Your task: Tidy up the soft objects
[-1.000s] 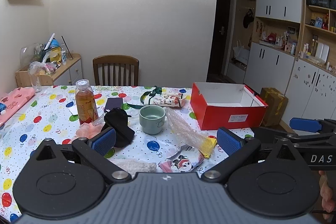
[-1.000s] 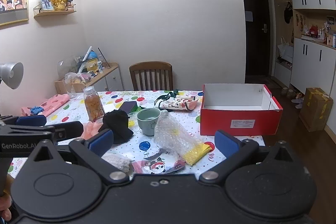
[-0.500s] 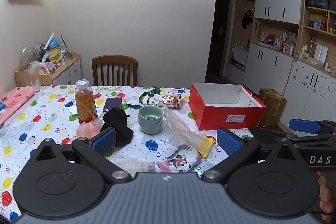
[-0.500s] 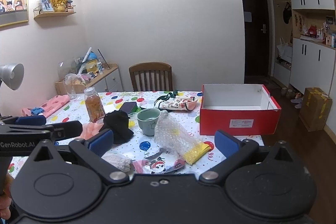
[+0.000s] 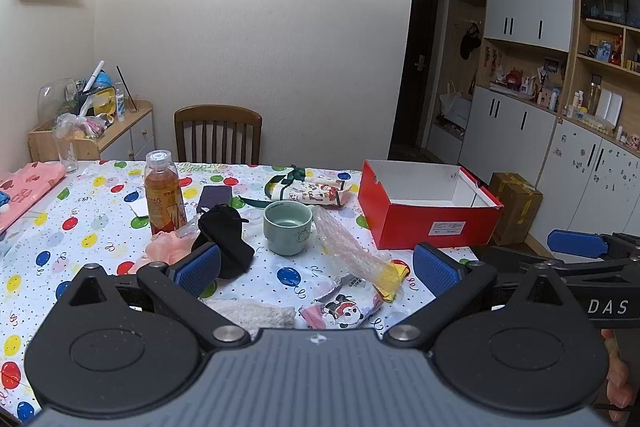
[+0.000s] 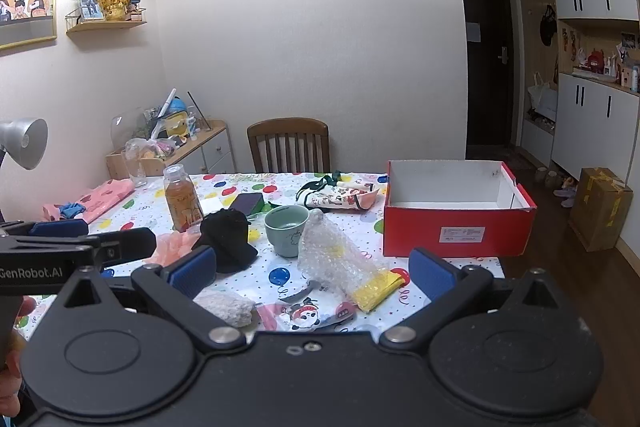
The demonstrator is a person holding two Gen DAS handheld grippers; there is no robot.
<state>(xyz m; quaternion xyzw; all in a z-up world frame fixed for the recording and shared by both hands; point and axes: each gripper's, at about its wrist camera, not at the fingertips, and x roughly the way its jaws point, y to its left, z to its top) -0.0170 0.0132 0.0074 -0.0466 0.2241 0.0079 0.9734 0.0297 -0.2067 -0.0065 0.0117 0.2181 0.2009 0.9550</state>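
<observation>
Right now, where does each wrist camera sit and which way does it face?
Left wrist: on the open left gripper, facing across the table; right gripper and fingers at right edge.
Right wrist: on the open right gripper, same heading; left gripper at left edge.
Shared: red box, green cup.

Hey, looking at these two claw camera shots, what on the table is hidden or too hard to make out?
- White fluffy cloth: near part hidden behind the left claw body, left wrist view.
- Panda packet: lower edge cut off by the right claw body, right wrist view.
- Red box: floor partly hidden by its front wall.
- Box label: print too small to read.
- Table's near edge: hidden in both views.
</observation>
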